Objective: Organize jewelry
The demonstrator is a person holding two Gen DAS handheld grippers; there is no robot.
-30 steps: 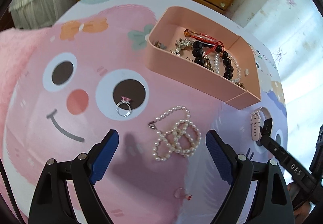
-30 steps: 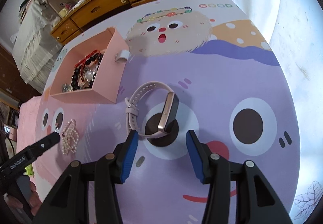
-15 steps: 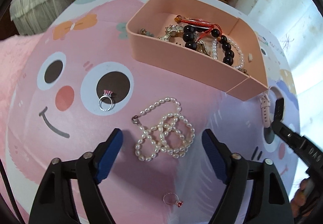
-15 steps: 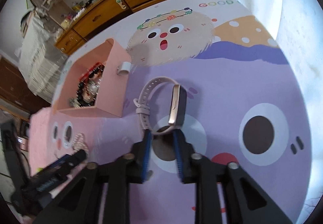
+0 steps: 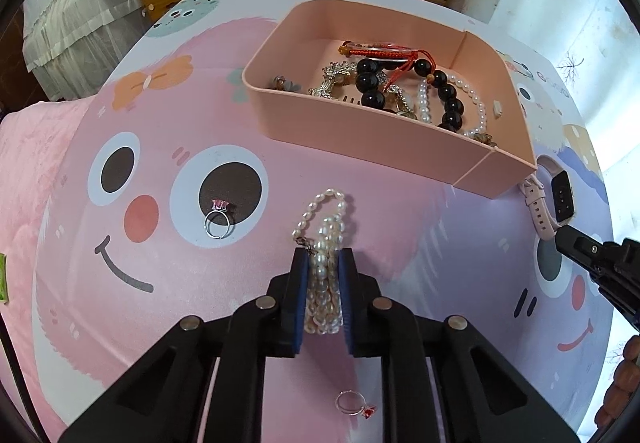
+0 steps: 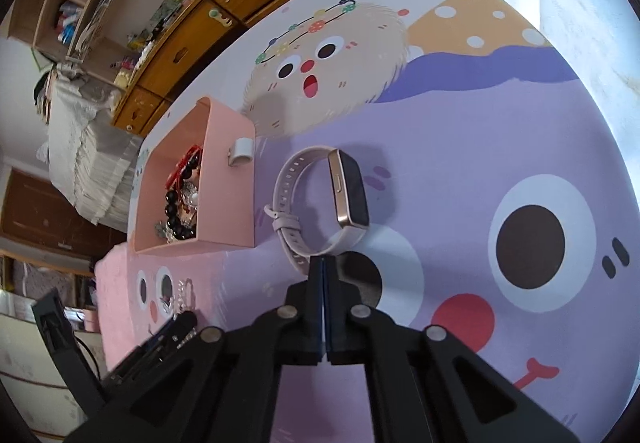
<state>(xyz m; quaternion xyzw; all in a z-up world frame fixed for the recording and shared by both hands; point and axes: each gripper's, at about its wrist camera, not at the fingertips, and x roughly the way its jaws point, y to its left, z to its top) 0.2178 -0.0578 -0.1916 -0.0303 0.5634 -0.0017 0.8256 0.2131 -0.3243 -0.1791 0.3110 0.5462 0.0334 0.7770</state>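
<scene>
Your left gripper (image 5: 324, 255) is clamped on the pearl necklace (image 5: 325, 239): the bunched strands sit squeezed between the two blue pads, and a loop of pearls with the small clasp spills out ahead of the fingertips onto the pink part of the cartoon mat (image 5: 160, 303). The necklace lies on your side of the pink tray (image 5: 360, 127), near its front wall but not touching it.

Your right gripper (image 6: 322, 263) has its fingers pressed together on the strap of the pink smartwatch (image 6: 320, 199); the band curves away just ahead of the tips, with the dark screen standing on edge to the right of the loop. The watch rests on the purple area of the mat, just beside the tray's side wall (from the left wrist view it shows at the tray's right corner).

Inside the tray you can see a black bead bracelet (image 5: 404, 91), a red cord bracelet (image 5: 380, 50), a string of small pearls and some silver pieces.

Two rings lie loose on the mat: a silver ring with a pink top (image 5: 218, 221) on the dark cartoon eye to the left of your left gripper, and a thin ring with a red stone (image 5: 354, 403) beneath that gripper's right finger. A white clip (image 6: 240, 152) sits on the tray's outer wall.
</scene>
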